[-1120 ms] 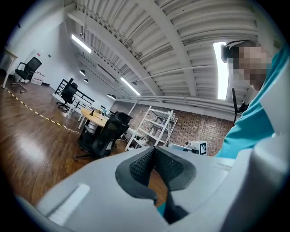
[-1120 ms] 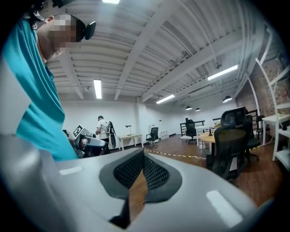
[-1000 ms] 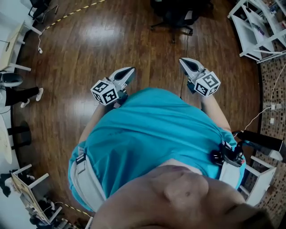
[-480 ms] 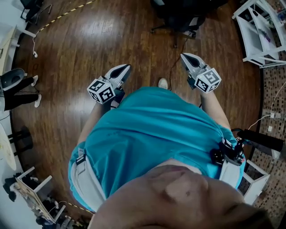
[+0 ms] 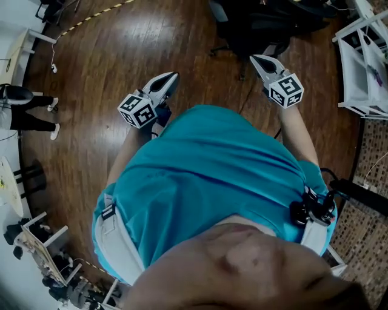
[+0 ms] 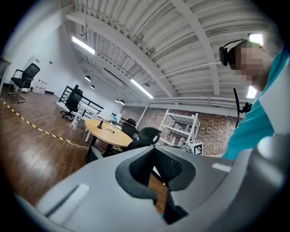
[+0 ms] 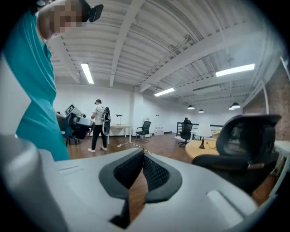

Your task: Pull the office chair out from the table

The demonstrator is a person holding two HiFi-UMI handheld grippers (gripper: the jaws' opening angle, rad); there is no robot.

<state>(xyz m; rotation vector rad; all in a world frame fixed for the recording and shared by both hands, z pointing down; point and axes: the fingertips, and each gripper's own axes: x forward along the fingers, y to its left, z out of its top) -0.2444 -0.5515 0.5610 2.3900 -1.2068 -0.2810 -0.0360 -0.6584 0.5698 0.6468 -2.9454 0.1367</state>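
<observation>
The black office chair (image 5: 257,27) stands at the top of the head view, just beyond my right gripper (image 5: 257,59). In the right gripper view the chair (image 7: 247,145) fills the right side, with its headrest up high. It stands next to a round wooden table (image 6: 105,132); in the left gripper view the chair (image 6: 146,137) is behind that table's near edge. My left gripper (image 5: 172,77) hangs over bare floor to the left of the chair. Both grippers point level, shut and empty: left gripper (image 6: 154,147), right gripper (image 7: 143,152). Neither touches the chair.
White shelving (image 5: 364,54) stands at the right, with a cable (image 5: 254,91) running over the dark wood floor (image 5: 121,54). Another person (image 7: 99,124) stands far off by white desks. Yellow-black tape (image 5: 97,18) crosses the floor at the upper left. More chairs (image 6: 72,102) stand in the distance.
Both grippers have travelled forward across the floor. The black chair has come closer and now sits right in front of the right gripper. Jaws stayed shut.
</observation>
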